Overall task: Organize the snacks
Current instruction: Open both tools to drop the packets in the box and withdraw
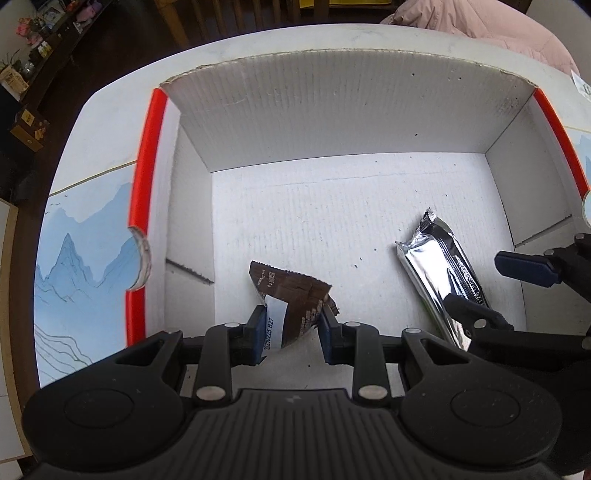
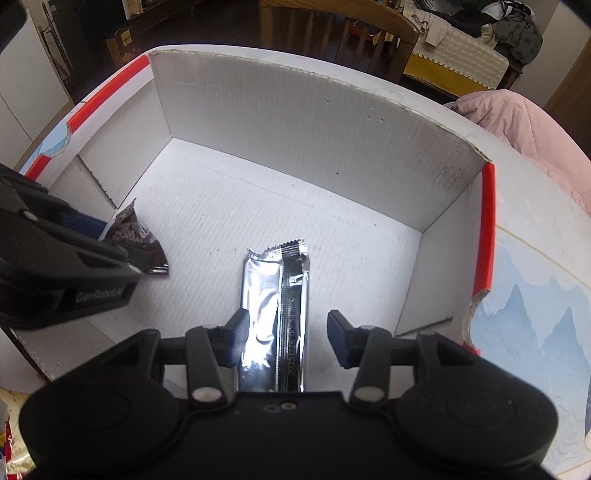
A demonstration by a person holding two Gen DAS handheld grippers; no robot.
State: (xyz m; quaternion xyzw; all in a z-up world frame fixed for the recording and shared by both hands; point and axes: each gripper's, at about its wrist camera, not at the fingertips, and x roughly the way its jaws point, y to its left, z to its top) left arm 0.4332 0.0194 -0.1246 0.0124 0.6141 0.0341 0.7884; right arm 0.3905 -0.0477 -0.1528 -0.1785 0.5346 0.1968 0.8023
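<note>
A white cardboard box with red rims lies open under both grippers. My left gripper is shut on a brown snack packet, which it holds low over the box floor near the left wall. To its right a silver foil bar lies flat on the floor. In the right wrist view my right gripper straddles the silver foil bar. Its left pad touches the wrapper and its right pad stands clear, so it is open. The brown packet and the left gripper show at the left.
The box sits on a table mat printed with blue mountains. A pink garment lies beyond the far wall and a wooden chair stands behind it. Loose snack wrappers peek in at the near left.
</note>
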